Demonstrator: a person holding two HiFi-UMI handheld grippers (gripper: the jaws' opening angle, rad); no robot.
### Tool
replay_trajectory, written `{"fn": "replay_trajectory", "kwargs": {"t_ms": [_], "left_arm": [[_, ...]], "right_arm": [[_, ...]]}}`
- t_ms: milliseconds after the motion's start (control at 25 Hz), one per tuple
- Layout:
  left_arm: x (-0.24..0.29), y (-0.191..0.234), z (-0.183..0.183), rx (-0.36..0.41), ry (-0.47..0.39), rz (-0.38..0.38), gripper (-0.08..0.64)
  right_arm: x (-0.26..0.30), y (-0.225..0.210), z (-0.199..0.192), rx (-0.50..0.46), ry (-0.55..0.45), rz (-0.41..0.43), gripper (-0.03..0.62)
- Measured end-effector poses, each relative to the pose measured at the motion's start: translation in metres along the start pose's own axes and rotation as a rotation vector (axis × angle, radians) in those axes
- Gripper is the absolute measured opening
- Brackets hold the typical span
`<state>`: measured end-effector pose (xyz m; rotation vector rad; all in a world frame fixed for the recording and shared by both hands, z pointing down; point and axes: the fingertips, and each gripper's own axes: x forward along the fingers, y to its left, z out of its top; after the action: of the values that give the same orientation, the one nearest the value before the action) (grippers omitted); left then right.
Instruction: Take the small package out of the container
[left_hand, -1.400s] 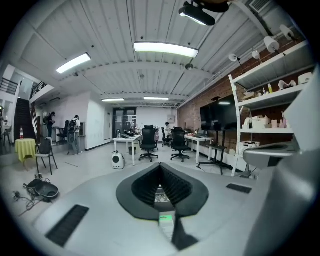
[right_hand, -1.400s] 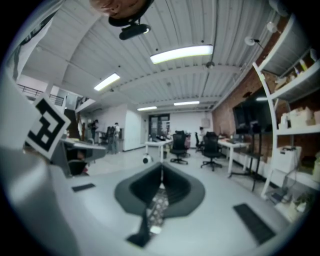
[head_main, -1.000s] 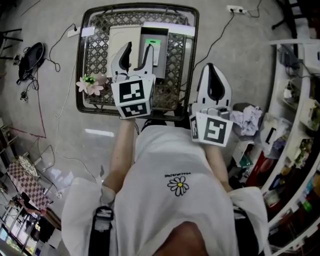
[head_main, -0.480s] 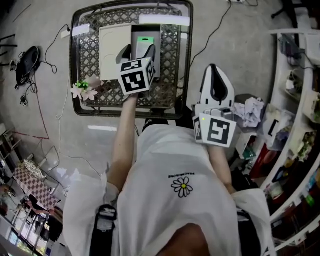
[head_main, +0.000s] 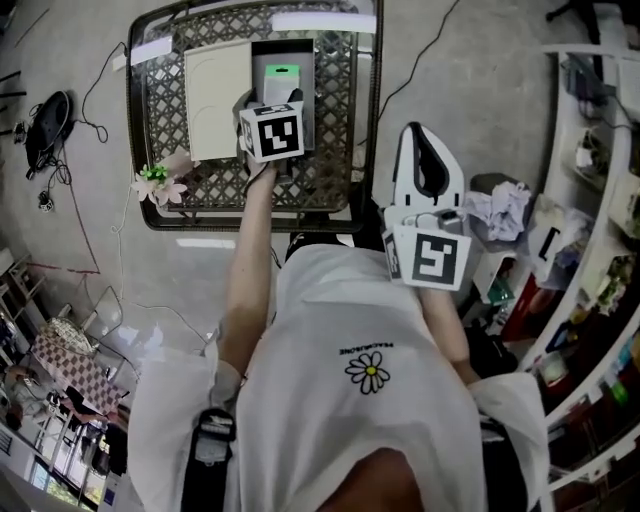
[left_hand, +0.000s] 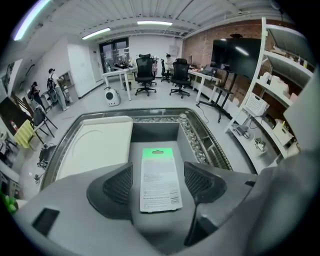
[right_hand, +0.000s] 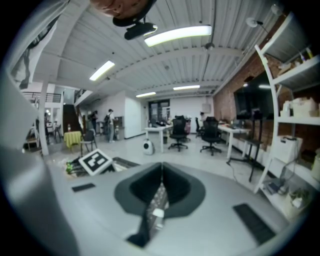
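Observation:
A small flat package (left_hand: 159, 180) with a green top (head_main: 282, 74) lies on the floor of a grey rectangular container (left_hand: 155, 132) on the lattice table (head_main: 340, 120). My left gripper (left_hand: 158, 167) hangs low over the container, its marker cube (head_main: 272, 132) covering part of it from above. Its jaws stand open, one dark pad (left_hand: 120, 186) on each side of the package, neither pressing on it. My right gripper (head_main: 420, 140) is held off the table's right edge with its jaws shut (right_hand: 161, 172) and nothing between them.
A white tray or lid (head_main: 215, 100) lies left of the container. Pink artificial flowers (head_main: 155, 180) sit at the table's near left edge. White shelves (head_main: 590, 200) and a crumpled cloth (head_main: 505, 215) stand to the right. Cables (head_main: 95, 90) run over the floor.
My left gripper has moved forward across the table and come down over the grey container, so its jaws now flank the package. The right gripper has stayed where it was.

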<state>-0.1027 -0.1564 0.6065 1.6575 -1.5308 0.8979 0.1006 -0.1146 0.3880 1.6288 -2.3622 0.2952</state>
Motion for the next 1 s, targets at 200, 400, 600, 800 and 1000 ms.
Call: {"fn": "replay_trajectory", "kwargs": {"t_ms": [200,400,600,800,1000], "left_arm": [[0.015,-0.004,-0.011,0.075,0.099,0.016,0.327],[0.027,-0.01,-0.017,0.048,0.161,0.027,0.328],[0.034,-0.007,-0.015,0.051,0.171,0.076,0.328],[0.043,-0.003,-0.014,0.071,0.193,0.134,0.327],[0.047,0.0,-0.021,0.153,0.224,0.188,0.327]], "right_arm": [[0.001,-0.009,-0.008,-0.004,0.027,-0.019,0.031],[0.001,-0.024,-0.01,-0.029,0.037,-0.058,0.031],[0.002,-0.032,-0.02,0.064,0.061,-0.063,0.031],[0.0,-0.033,-0.025,0.058,0.077,-0.055,0.031],[-0.003,-0.04,-0.034,0.071,0.105,-0.062,0.031]]}}
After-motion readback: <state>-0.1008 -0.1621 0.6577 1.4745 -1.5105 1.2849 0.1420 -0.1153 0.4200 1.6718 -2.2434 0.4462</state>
